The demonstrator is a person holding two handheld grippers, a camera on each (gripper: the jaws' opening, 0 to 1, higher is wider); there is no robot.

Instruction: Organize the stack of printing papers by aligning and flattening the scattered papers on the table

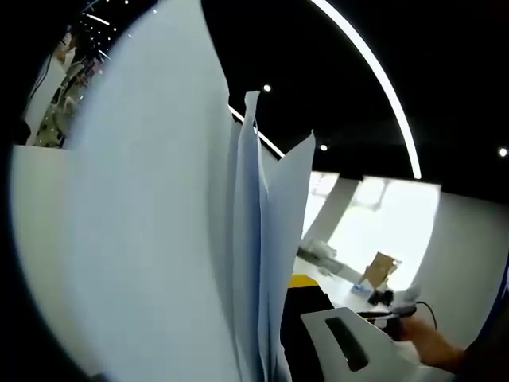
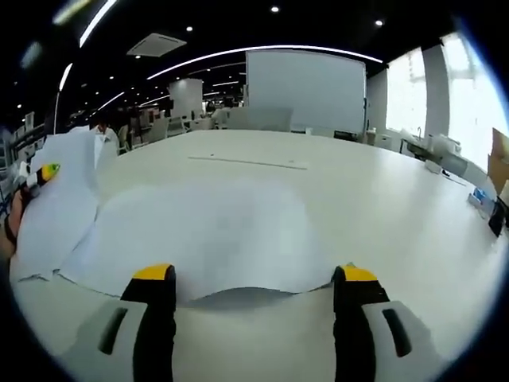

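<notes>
Several white printing papers [image 1: 159, 239] stand upright close to the left gripper view's lens, edges fanned apart at the top. My left gripper's right finger [image 1: 342, 342], white with a yellow tip, presses against them; the other finger is hidden behind the sheets. In the right gripper view that left gripper [image 2: 41, 173] holds the raised bundle [image 2: 64, 207] at the left edge. A single sheet [image 2: 207, 231] lies flat on the white table [image 2: 382, 207], its near edge curled up. My right gripper [image 2: 254, 278] is open, a finger on each side of that edge, not touching it.
The round white table stretches far ahead and to the right. A large white board [image 2: 306, 87] stands beyond it. A person's hand [image 1: 433, 342] shows at lower right in the left gripper view, with a cardboard box [image 1: 380, 269] further off.
</notes>
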